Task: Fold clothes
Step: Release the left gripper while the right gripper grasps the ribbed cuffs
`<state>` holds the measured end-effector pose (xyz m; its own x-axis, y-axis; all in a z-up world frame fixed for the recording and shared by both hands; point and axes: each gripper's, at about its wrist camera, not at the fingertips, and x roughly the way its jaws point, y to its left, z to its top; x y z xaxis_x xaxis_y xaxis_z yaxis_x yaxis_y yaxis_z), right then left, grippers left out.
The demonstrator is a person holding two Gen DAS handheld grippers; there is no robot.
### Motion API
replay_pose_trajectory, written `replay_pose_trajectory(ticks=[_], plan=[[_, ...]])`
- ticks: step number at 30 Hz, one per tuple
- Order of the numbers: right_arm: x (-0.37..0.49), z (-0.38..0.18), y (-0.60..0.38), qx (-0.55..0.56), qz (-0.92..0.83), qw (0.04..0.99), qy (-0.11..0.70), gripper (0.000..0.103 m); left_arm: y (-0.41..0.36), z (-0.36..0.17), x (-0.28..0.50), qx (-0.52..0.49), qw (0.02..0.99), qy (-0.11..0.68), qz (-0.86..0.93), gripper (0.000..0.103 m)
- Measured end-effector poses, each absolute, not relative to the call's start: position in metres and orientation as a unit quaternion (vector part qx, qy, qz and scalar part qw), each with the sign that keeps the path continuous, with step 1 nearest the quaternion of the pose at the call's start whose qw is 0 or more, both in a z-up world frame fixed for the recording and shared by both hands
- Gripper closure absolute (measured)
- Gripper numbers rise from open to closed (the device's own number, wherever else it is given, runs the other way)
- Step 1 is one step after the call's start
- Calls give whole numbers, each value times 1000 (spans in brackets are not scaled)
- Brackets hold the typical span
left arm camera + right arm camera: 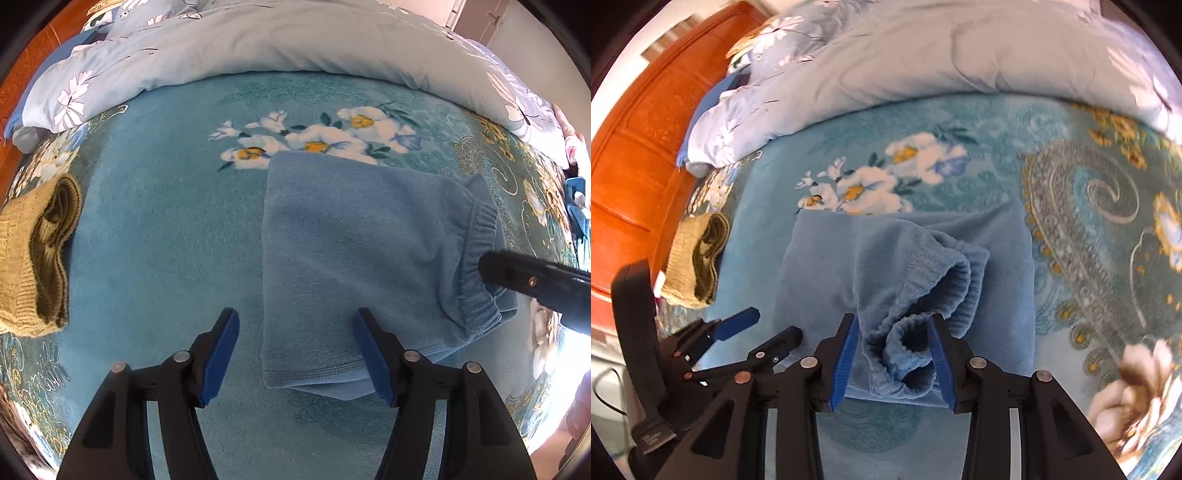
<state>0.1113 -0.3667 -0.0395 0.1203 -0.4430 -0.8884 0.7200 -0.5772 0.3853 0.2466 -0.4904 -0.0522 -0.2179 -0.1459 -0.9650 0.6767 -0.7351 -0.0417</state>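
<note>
The blue garment (351, 251) is soft, matt fleece with a napped pile and a ribbed, gathered waistband (476, 266). The blanket (155, 221) under it is plush and slightly fuzzy, printed with flowers. The olive sweater (33, 258) is a coarse rib knit. The quilt (295, 40) looks like smooth, thin woven cloth. Each tool is matt black plastic with dull metal rivets (181, 356) and blue rubbery pads (846, 362). The headboard (639, 147) is glossy orange wood.

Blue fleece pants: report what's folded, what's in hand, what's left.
Done: an olive knit garment lies folded at the left of the bed blanket. The blue fleece pants are already doubled over. In hand: the right gripper pinches their elastic waistband end, lifted; the left gripper is open, empty. Left: laying that end down.
</note>
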Motion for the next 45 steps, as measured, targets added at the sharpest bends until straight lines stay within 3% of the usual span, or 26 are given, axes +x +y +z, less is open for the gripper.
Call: replay_pose_trajectory(ticks=[12, 14, 17, 18, 26, 31, 37, 41, 45], plan=[[100, -66, -382, 650, -623, 425, 89, 59, -490, -55, 247, 562, 272, 242, -743, 37], [100, -68, -383, 650, -624, 425, 91, 65, -489, -55, 248, 562, 270, 242, -743, 37], [96, -64, -378, 644, -631, 424, 84, 88, -490, -55, 249, 561, 270, 245, -743, 37], [93, -61, -375, 642, -633, 426, 80, 90, -490, -55, 249, 560, 270, 247, -743, 37], [66, -18, -377, 589, -645, 474, 111, 92, -485, -47, 249, 545, 258, 262, -753, 35], [60, -36, -374, 600, -639, 466, 119, 92, -483, -61, 250, 562, 260, 270, -738, 35], [61, -59, -367, 612, -635, 457, 117, 85, -482, -65, 254, 561, 261, 270, -738, 35], [63, -53, -357, 604, -646, 451, 117, 65, -480, -52, 259, 539, 276, 265, -750, 35], [62, -57, -345, 617, -644, 443, 94, 59, -484, -47, 263, 528, 291, 262, -754, 35]])
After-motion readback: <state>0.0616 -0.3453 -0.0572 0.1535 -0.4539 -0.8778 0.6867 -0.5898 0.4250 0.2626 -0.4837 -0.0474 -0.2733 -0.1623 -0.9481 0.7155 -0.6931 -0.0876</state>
